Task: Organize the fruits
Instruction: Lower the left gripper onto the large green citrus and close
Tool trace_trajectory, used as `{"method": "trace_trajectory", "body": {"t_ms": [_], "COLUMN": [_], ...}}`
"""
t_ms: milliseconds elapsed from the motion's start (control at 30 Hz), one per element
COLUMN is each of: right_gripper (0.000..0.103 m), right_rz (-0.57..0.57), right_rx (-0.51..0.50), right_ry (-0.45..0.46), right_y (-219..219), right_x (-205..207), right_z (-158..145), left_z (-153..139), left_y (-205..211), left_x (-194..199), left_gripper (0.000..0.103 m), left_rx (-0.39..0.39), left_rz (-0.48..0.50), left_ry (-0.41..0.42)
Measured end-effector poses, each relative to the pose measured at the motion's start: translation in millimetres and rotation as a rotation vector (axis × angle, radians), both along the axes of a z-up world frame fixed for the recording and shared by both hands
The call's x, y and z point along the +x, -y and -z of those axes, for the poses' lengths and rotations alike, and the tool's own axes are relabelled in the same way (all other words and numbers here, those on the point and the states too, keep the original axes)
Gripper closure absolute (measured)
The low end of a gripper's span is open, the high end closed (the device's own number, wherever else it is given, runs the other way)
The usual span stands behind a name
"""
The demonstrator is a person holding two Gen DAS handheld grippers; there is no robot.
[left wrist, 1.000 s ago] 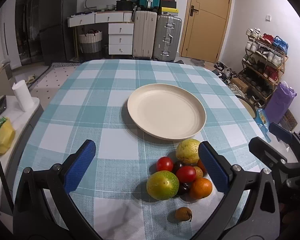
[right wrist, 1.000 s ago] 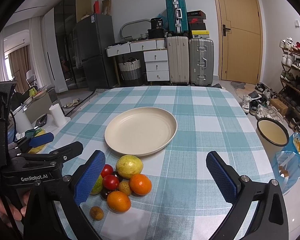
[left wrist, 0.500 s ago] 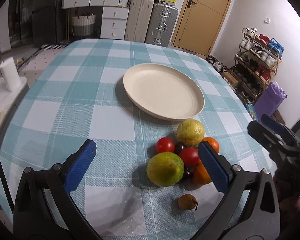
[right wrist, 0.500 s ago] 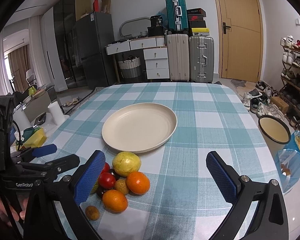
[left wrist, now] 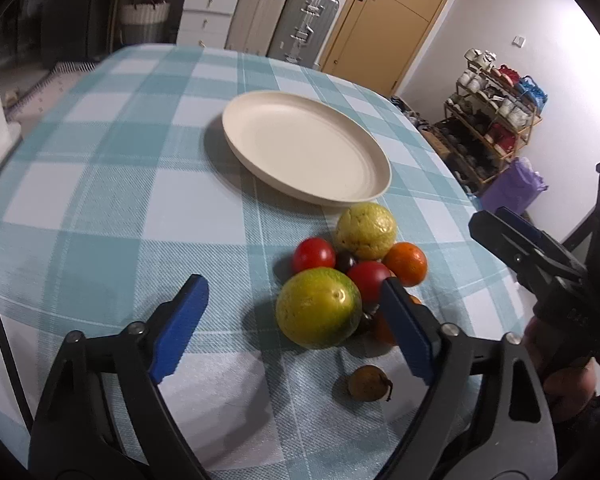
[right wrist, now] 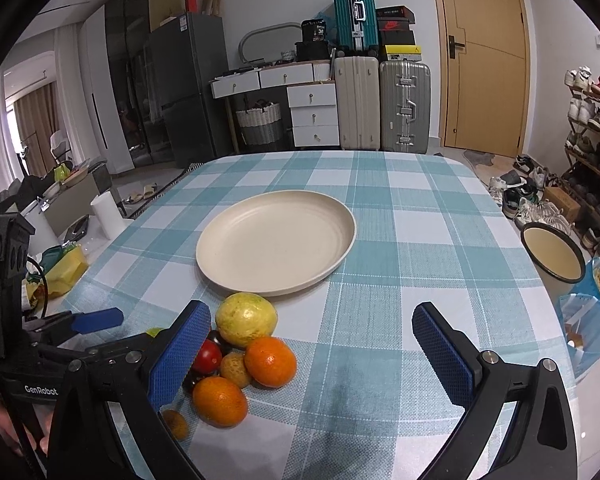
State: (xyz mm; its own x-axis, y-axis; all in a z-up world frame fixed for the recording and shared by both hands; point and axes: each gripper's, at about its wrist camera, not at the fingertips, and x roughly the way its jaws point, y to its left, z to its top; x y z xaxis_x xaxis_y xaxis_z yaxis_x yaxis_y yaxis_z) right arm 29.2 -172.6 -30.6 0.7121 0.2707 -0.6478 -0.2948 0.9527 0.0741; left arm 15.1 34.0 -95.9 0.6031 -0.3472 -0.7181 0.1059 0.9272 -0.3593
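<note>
A pile of fruit lies on the checked tablecloth just in front of an empty cream plate (left wrist: 304, 152), also in the right wrist view (right wrist: 276, 240). It holds a large green-yellow fruit (left wrist: 318, 308), a yellow guava-like fruit (left wrist: 366, 231) (right wrist: 246, 320), red tomatoes (left wrist: 313, 255), oranges (left wrist: 405, 263) (right wrist: 270, 361) and a small brown fruit (left wrist: 366, 383). My left gripper (left wrist: 296, 322) is open, low over the table, with the green-yellow fruit between its fingers. My right gripper (right wrist: 320, 354) is open and empty, just right of the pile.
The table edge runs close on the right, with a shoe rack (left wrist: 496, 112) and a bowl on the floor (right wrist: 552, 254) beyond. Suitcases (right wrist: 380, 104), drawers and a fridge stand behind the table. A side counter with a paper roll (right wrist: 106, 216) is at the left.
My left gripper has moved forward and down toward the fruit pile, so the green-yellow fruit now sits between its fingers. My right gripper has barely moved.
</note>
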Motion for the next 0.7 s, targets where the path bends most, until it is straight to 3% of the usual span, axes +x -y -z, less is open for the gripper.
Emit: {"method": "trace_trajectory", "body": {"t_ms": [333, 500, 700], "right_gripper": [0.0, 0.0, 0.0], "right_rz": [-0.002, -0.008, -0.018], "right_rx": [-0.016, -0.023, -0.031], "right_ry": [-0.008, -0.014, -0.022], "right_y": [-1.9, -4.8, -6.8], "right_x": [3.7, 6.0, 8.6], "right_z": [5.4, 7.9, 9.0], "left_z": [21.6, 26.5, 25.8], "left_y": [-2.4, -8.8, -12.7], "left_x": [12.6, 15.5, 11.2], "left_gripper": [0.057, 0.057, 0.057], "left_rx": [-0.163, -0.214, -0.215], "left_rz": [0.08, 0.079, 0.086], "left_ry": [-0.076, -0.081, -0.079]}}
